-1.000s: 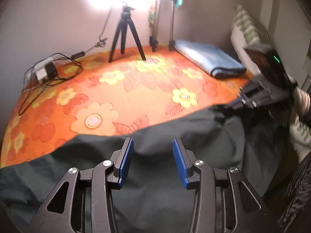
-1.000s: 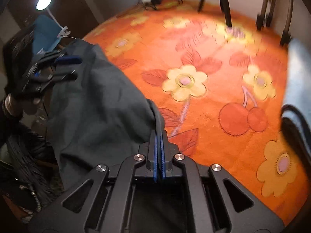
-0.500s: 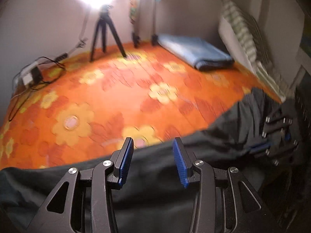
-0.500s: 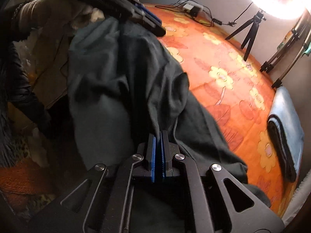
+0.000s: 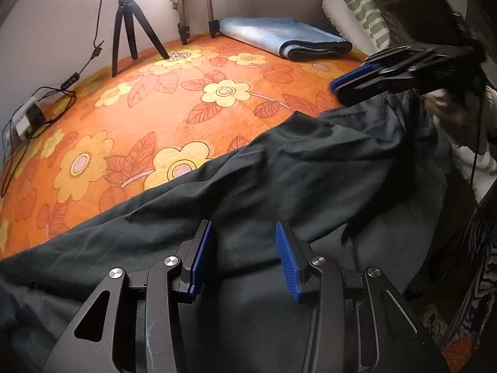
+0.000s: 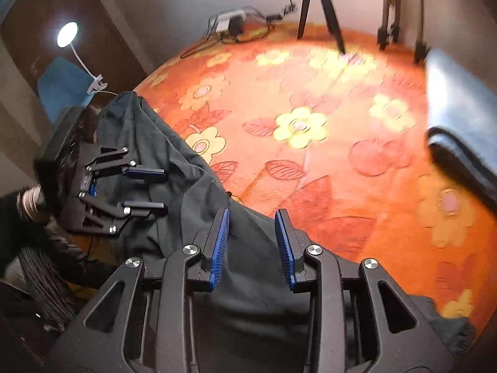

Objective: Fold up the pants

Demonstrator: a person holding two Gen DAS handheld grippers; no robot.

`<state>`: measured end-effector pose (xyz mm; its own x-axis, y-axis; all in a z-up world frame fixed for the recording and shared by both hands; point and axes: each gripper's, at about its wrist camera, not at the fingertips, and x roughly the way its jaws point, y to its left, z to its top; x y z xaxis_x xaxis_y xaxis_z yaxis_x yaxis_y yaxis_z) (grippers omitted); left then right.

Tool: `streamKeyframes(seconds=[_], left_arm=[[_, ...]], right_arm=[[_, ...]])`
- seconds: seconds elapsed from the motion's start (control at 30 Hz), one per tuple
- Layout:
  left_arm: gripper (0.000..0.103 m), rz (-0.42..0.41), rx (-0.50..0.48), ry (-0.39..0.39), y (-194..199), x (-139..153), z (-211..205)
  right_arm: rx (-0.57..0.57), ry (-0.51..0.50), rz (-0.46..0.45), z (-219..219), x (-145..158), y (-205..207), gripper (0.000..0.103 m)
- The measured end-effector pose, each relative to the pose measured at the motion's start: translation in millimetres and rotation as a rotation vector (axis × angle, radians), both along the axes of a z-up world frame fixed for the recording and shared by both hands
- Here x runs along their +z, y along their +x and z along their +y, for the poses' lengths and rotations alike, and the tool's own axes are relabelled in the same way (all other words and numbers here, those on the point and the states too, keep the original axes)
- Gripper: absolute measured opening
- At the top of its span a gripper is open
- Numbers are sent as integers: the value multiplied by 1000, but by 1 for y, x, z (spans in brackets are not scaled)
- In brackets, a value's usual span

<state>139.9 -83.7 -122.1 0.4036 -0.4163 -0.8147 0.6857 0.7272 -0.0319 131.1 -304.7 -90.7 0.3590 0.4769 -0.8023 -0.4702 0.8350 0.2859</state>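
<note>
Dark green pants (image 5: 279, 168) lie crumpled along the near edge of the orange flowered cover (image 5: 155, 93). My left gripper (image 5: 245, 251) is open and empty just above the cloth. My right gripper (image 6: 252, 244) is open over the pants (image 6: 174, 174), with nothing between its blue pads. In the left wrist view the right gripper (image 5: 372, 77) hovers above the right end of the pants. In the right wrist view the left gripper (image 6: 146, 188) sits open over the left end.
A folded blue cloth (image 5: 279, 35) lies at the far right of the cover. A black tripod (image 5: 130, 25) and light stands (image 5: 195, 6) stand at the back. A power strip with cables (image 5: 28, 118) lies at the far left. A striped pillow (image 5: 357, 3) leans at the right.
My right gripper was shut on the pants and has opened, letting the cloth drop onto the cover. The pants now lie lower and flatter. The left gripper stayed open.
</note>
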Motion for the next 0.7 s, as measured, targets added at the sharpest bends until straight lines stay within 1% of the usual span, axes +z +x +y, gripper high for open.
streamKeyframes(seconds=[0.1, 0.17, 0.2, 0.23, 0.27, 0.37, 0.47, 0.53, 0.57, 0.6, 0.67, 0.7], left_arm=[[40, -5, -7, 2, -2, -1, 1], [40, -10, -10, 7, -4, 0, 2], [40, -15, -9, 10, -5, 1, 3], [40, -26, -4, 10, -7, 6, 6], [40, -32, -1, 4, -9, 10, 10], [40, -55, 20, -40, -17, 31, 29], [40, -38, 39, -82, -24, 40, 48], [40, -10, 43, -89, -25, 35, 52], [40, 11, 40, -85, -25, 29, 53], [40, 21, 38, -74, -26, 24, 52], [40, 33, 30, -45, -26, 14, 49], [40, 37, 32, -38, -25, 11, 48]], right_arm=[[37, 13, 37, 20, -11, 5, 32], [63, -1, 50, 30, -20, 6, 32], [79, -11, 54, 37, -23, 6, 30], [91, -32, 48, 45, -25, 3, 24], [101, -46, 33, 50, -24, 0, 10], [123, -88, -34, 57, -15, -12, 7], [136, -125, -105, 61, 1, -20, 6], [150, -167, -164, 65, 14, -22, 5], [153, -202, -203, 67, 20, -20, 5], [153, -223, -223, 69, 25, -17, 5], [143, -270, -264, 72, 32, -5, 5], [119, -329, -305, 73, 34, 7, 4]])
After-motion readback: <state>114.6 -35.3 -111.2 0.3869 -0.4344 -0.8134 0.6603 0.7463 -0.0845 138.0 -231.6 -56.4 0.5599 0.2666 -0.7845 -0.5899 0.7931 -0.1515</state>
